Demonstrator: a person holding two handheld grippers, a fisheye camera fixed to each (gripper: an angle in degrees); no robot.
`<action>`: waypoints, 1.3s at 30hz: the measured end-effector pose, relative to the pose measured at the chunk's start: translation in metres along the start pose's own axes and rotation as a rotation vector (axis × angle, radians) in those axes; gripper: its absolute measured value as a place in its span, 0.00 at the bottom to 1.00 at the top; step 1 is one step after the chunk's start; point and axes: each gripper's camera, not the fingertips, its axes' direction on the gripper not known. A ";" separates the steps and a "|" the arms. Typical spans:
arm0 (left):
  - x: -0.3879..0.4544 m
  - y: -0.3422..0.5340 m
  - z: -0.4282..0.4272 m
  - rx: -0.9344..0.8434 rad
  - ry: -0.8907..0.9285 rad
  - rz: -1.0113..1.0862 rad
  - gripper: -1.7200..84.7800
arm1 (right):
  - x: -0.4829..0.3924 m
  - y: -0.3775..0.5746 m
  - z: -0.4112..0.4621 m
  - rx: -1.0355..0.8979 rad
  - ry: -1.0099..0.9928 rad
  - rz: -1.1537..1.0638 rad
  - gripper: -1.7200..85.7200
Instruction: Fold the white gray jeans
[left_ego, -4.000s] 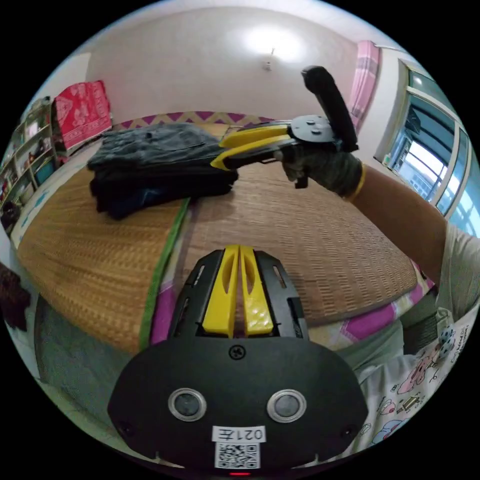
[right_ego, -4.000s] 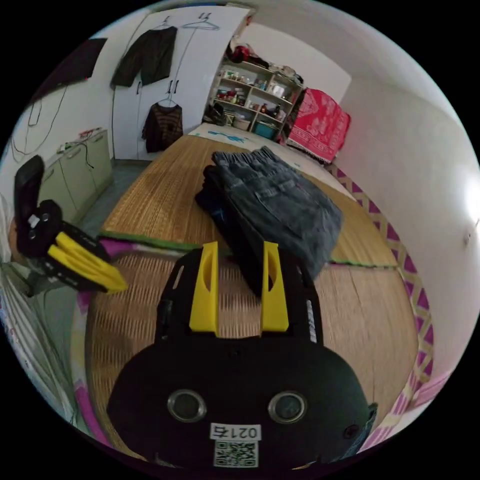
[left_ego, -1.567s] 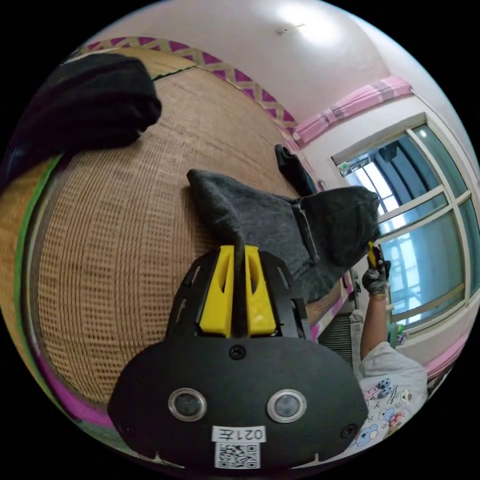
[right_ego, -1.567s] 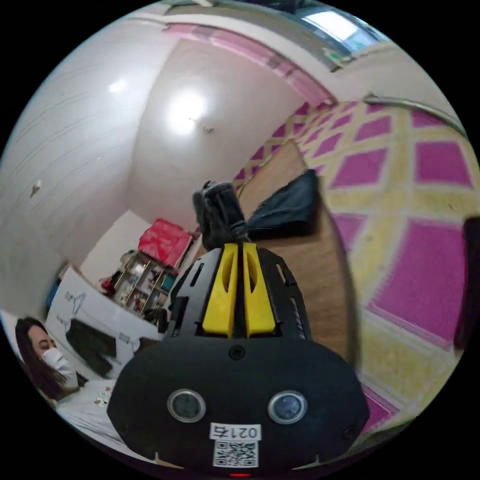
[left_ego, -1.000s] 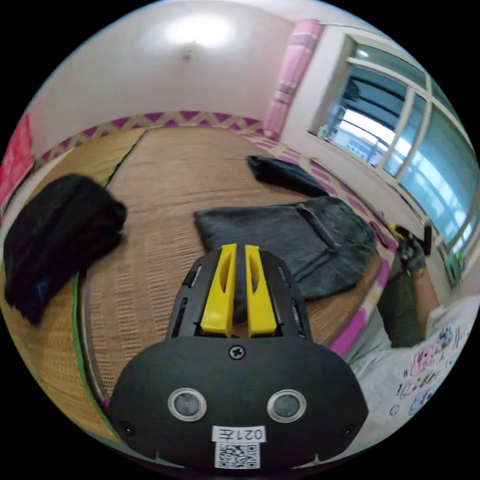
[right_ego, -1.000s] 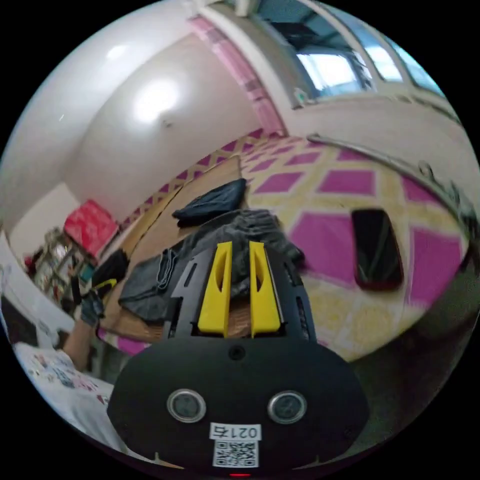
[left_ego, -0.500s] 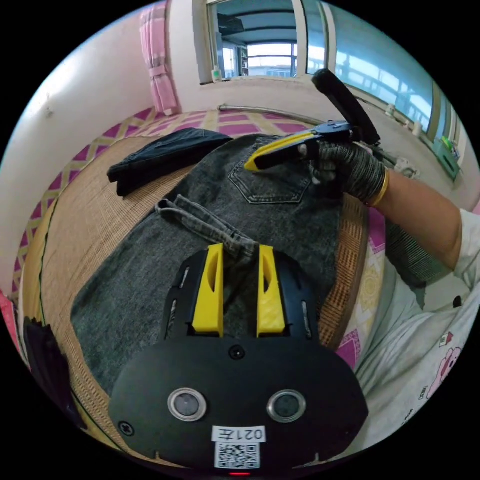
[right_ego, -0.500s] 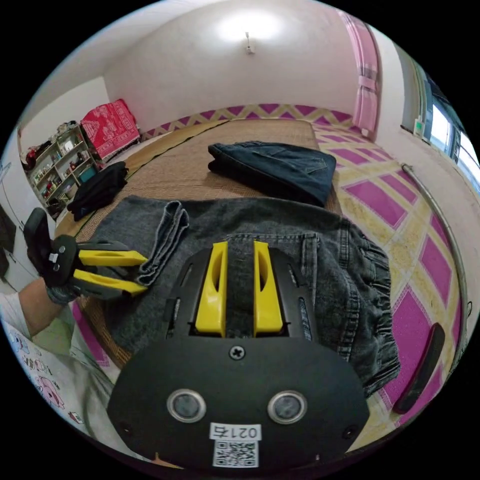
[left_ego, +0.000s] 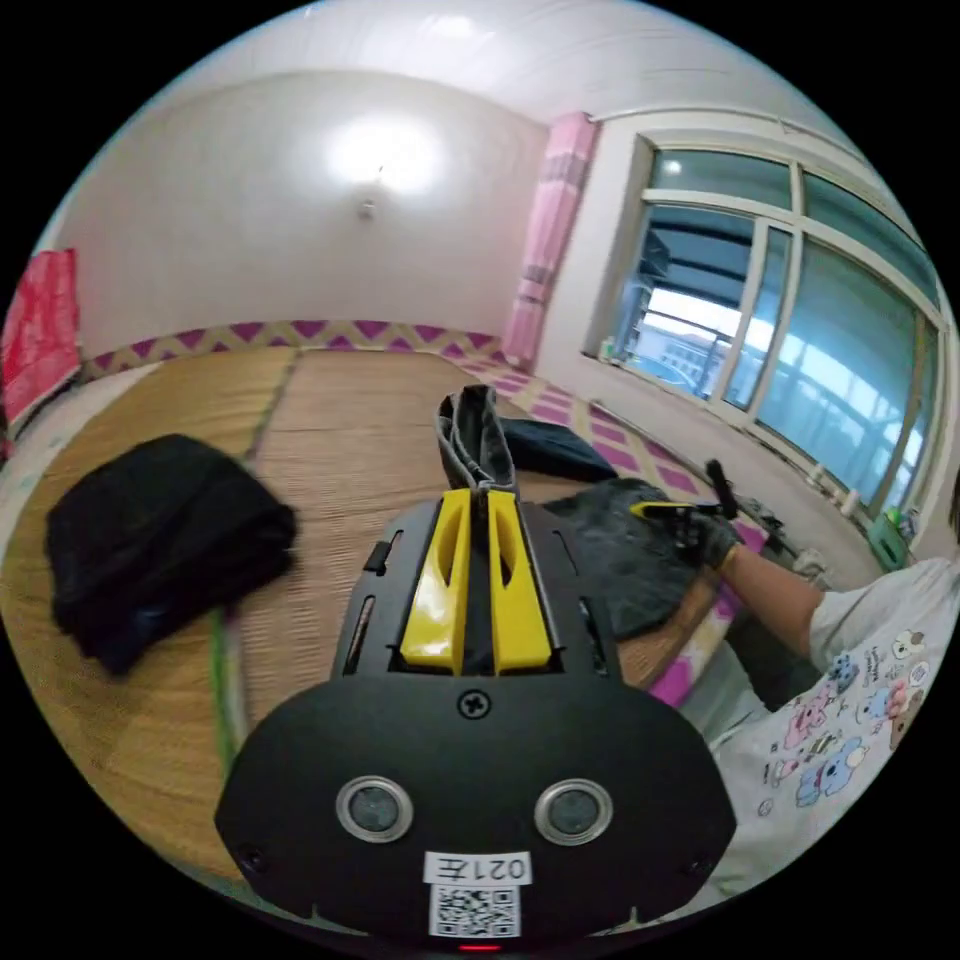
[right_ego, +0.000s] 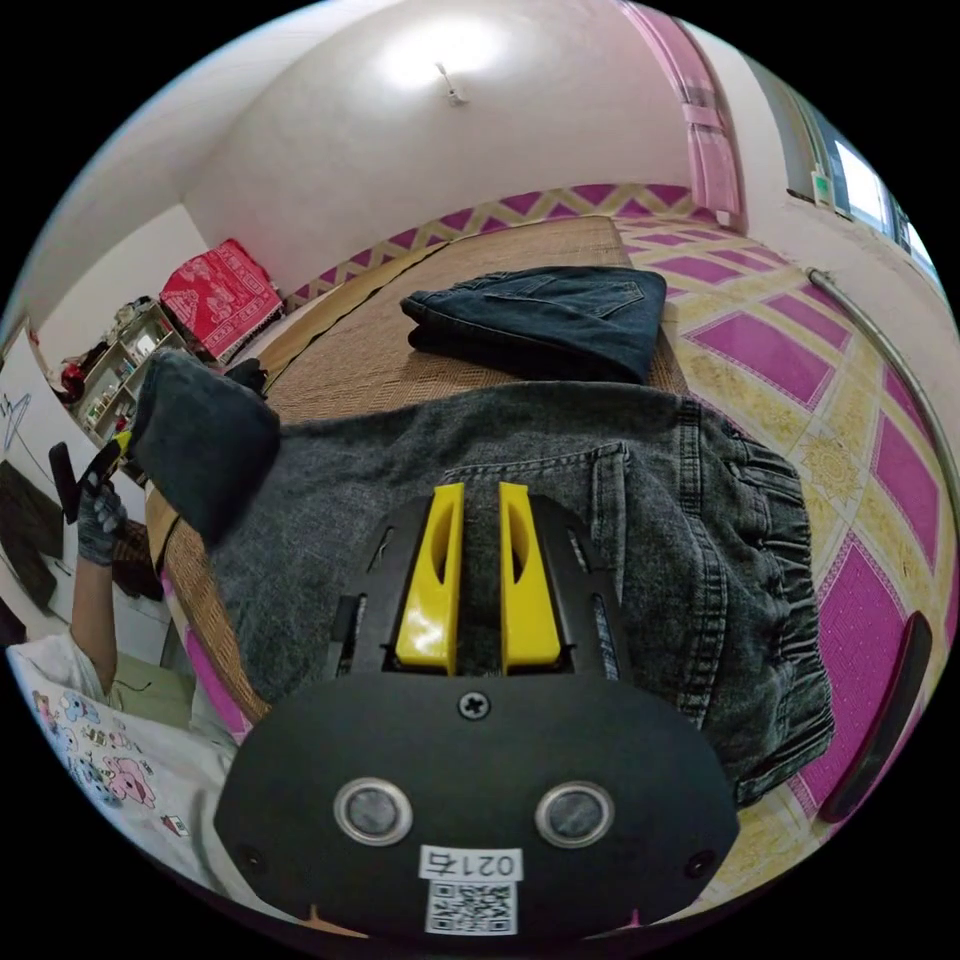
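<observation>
Spread across the woven mat (right_ego: 350, 340), waistband toward the pink-tiled edge: gray jeans (right_ego: 640, 520). Clenched on the lifted leg hems, left gripper (left_ego: 476, 500); resting on the seat panel with jaws slightly parted, right gripper (right_ego: 478, 500), grasp impossible to tell. Beyond, dark folded jeans (right_ego: 540, 310); bare mat behind for laying the legs over.

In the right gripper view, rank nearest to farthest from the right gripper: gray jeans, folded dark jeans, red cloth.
1. gray jeans, under the right gripper
2. folded dark jeans, beyond on the mat
3. red cloth, far wall, upper left
</observation>
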 end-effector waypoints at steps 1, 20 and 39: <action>-0.016 0.001 -0.013 0.002 -0.042 -0.020 0.02 | 0.000 0.000 0.000 0.001 0.000 0.004 0.09; -0.311 0.059 -0.086 -0.191 -0.195 -0.560 0.01 | -0.009 -0.016 0.007 -0.093 0.027 0.009 0.09; -0.299 0.084 -0.170 -0.168 -0.123 -0.639 0.02 | -0.046 -0.039 -0.017 -0.121 -0.044 -0.223 0.10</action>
